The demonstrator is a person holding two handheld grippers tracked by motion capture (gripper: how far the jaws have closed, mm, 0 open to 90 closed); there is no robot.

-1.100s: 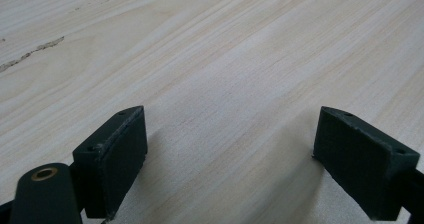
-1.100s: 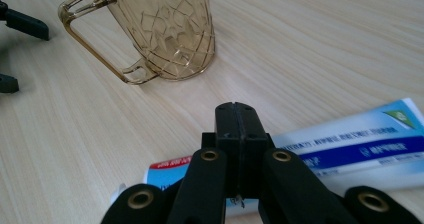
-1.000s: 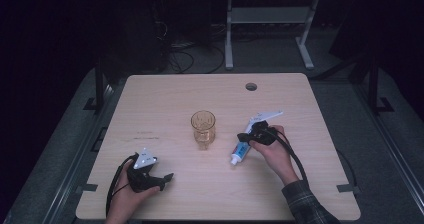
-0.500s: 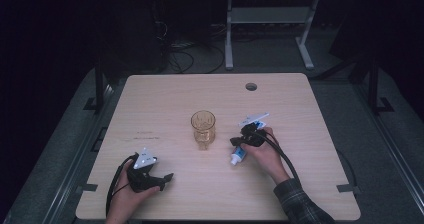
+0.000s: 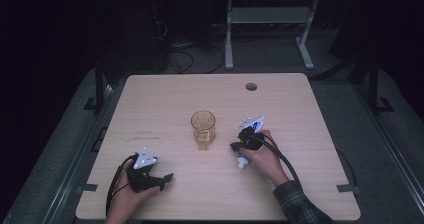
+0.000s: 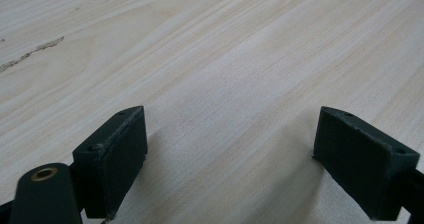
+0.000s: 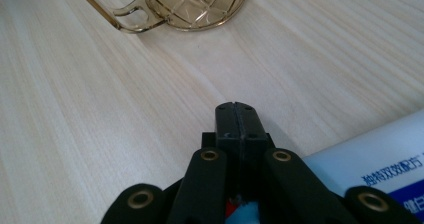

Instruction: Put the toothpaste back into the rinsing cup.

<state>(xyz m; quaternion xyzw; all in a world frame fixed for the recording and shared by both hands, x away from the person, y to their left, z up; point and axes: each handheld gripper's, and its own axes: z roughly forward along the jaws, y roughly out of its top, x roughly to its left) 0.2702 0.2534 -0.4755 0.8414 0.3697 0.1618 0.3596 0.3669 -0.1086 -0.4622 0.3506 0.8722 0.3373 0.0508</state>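
- The tube [image 5: 243,160] lies on the table [image 5: 320,114], near the cup [image 5: 203,129].
- Right gripper [image 7: 235,115] is closed, empty, touching the tube's side.
- Left gripper [image 6: 235,159] is wide.
- The tube seems light, soft; better hold its middle.

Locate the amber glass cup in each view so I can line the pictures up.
High view: amber glass cup stands mid-table, left of the right gripper.
Left gripper view: not in it; bare wood between open jaws.
Right gripper view: cup at the top edge, beyond the shut jaws, handle toward the left.
Shared landmark: the pale wood-grain table.
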